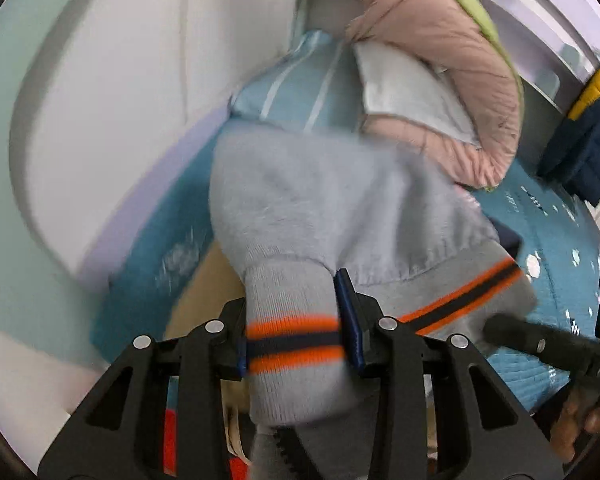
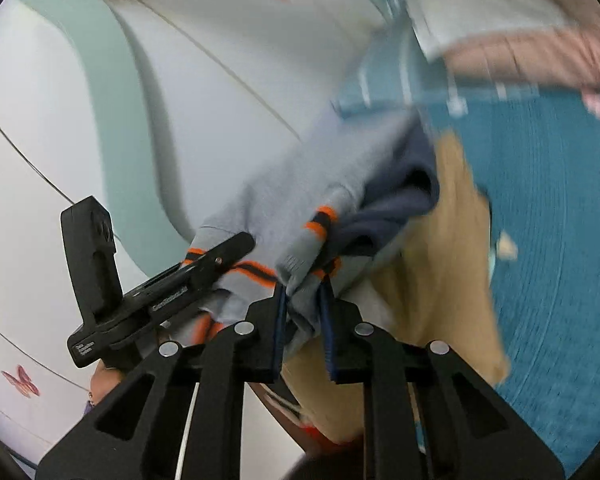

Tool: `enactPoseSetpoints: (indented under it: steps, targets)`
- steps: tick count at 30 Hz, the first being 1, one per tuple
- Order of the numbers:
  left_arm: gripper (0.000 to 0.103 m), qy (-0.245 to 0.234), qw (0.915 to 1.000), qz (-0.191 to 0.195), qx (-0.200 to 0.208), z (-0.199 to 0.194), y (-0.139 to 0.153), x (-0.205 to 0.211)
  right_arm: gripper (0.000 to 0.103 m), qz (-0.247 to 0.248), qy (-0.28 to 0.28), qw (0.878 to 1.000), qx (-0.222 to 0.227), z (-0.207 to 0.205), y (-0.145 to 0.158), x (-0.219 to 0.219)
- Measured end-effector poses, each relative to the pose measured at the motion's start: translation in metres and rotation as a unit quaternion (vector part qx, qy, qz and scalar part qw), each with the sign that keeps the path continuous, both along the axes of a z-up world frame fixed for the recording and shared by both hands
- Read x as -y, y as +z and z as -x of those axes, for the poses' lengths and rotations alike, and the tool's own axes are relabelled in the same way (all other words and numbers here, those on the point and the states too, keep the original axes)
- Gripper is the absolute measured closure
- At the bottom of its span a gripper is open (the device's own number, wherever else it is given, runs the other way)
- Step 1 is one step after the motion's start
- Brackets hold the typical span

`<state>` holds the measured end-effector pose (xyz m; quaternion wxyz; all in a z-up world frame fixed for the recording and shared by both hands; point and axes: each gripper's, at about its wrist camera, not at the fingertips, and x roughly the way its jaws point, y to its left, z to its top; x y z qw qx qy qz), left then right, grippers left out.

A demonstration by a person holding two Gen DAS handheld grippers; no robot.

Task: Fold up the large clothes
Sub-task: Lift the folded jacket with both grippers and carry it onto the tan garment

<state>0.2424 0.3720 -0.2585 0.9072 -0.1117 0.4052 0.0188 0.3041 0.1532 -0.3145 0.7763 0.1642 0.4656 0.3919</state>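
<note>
Still early, by my reading: the grey sweater hangs lifted above the blue bed, unfolded, with pink jacket near its far edge. Left gripper clamps a striped cuff; right gripper pinches the ribbed hem. Only the right view shows the tan garment beneath and the sweater's navy lining.

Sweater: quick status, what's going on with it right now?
Left gripper shut on sweater cuff. Right gripper shut on its hem. Sweater lifted over bed. Pink jacket and tan garment nearby.
</note>
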Motion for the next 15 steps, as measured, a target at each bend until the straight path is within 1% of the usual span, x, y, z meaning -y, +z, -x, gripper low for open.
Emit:
enactPoseSetpoints:
  steps: [2,4,6,8,9,11,12,13,15]
  targets:
    - [0.067,0.014,0.9994,0.032,0.007,0.012,-0.013,-0.006,0.088,0.004,-0.004,1.000,-0.015,0.011,-0.018,0.006]
    - [0.066,0.018,0.9990,0.040,0.011,0.019,-0.017,-0.005,0.088,0.006,-0.012,0.999,-0.031,0.012,-0.030,0.011]
    - [0.057,0.025,0.9989,0.038,0.006,0.024,-0.022,-0.005,0.088,0.010,-0.017,0.999,-0.049,0.016,-0.043,0.019]
    - [0.054,0.030,0.9989,0.037,-0.003,0.024,-0.025,0.000,0.091,0.008,-0.017,0.998,-0.060,0.021,-0.053,0.023]
    - [0.052,0.033,0.9988,0.037,-0.004,0.024,-0.026,0.001,0.094,0.010,-0.013,0.998,-0.056,0.025,-0.053,0.023]
    - [0.051,0.043,0.9984,0.036,-0.005,0.025,-0.022,0.002,0.096,0.006,-0.005,0.999,-0.052,0.032,-0.051,0.022]
    - [0.045,0.047,0.9983,0.034,-0.007,0.024,-0.021,0.003,0.097,0.002,0.001,0.999,-0.054,0.036,-0.050,0.021]
    - [0.043,0.052,0.9981,0.030,-0.009,0.023,-0.020,0.004,0.097,-0.001,0.002,0.998,-0.056,0.039,-0.050,0.020]
    - [0.042,0.055,0.9980,0.025,-0.016,0.022,-0.019,0.003,0.097,-0.008,0.004,0.998,-0.059,0.040,-0.050,0.020]
